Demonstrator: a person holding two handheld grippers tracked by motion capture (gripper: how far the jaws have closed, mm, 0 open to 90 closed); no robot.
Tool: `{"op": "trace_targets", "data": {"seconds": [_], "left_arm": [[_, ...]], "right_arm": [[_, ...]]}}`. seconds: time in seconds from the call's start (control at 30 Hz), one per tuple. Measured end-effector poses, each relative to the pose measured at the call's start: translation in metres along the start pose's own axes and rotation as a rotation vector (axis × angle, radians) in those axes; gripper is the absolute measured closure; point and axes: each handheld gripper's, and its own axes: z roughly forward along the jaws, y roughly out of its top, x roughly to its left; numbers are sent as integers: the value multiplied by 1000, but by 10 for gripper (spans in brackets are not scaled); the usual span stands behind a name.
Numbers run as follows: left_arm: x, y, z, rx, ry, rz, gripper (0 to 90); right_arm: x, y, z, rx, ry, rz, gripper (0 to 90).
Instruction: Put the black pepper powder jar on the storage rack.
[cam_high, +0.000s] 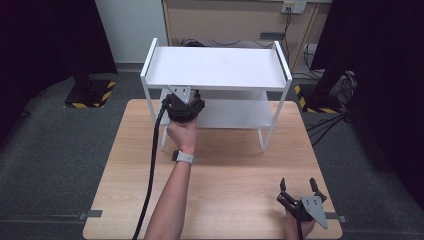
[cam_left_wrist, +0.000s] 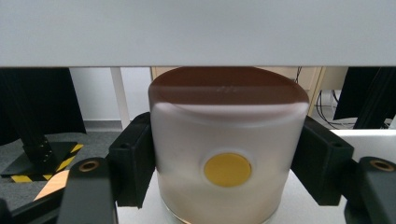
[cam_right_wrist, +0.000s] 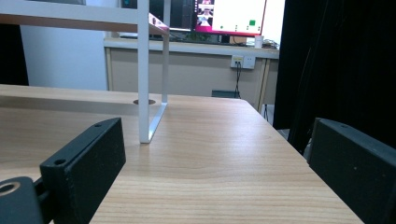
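A frosted white jar (cam_left_wrist: 229, 126) with a brown lid and a round yellow dot on its side sits between the black pads (cam_left_wrist: 135, 158) of my left gripper (cam_high: 183, 102), which is shut on it. That gripper reaches into the left part of a white two-level rack (cam_high: 215, 67), under its top board and over the lower shelf (cam_left_wrist: 308, 205). The jar's base is down at the lower shelf; whether it touches is unclear. At the table's near right corner my right gripper (cam_high: 298, 184) is open, nothing between its jaws.
The rack stands at the back of a light wooden table (cam_high: 225, 170), its front right leg (cam_right_wrist: 144, 79) ahead of the right gripper. A black cable (cam_high: 151, 170) trails from the left gripper toward the near edge. Dark floor surrounds the table; a yellow-black marked base (cam_high: 90, 92) stands at far left.
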Motion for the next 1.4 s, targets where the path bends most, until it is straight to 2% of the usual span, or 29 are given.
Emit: {"op": "trace_targets", "data": {"seconds": [0.23, 0.6, 0.83, 0.97, 1.07, 1.4], "left_arm": [[-1, -1, 3, -8, 2, 5, 307], [-2, -2, 8, 16, 6, 15, 306], [-3, -5, 9, 6, 8, 24, 305], [-1, -4, 10, 9, 4, 9, 304], [1, -5, 9, 5, -2, 18, 304], [5, -8, 9, -4, -15, 10, 303]], "right_arm": [[0, 0, 1, 2, 1, -1, 43], [0, 0, 0, 0, -1, 6, 42], [0, 0, 0, 0, -2, 6, 42], [0, 0, 0, 1, -2, 3, 42], [0, 0, 0, 1, -3, 5, 43], [1, 0, 0, -1, -10, 3, 42]]}}
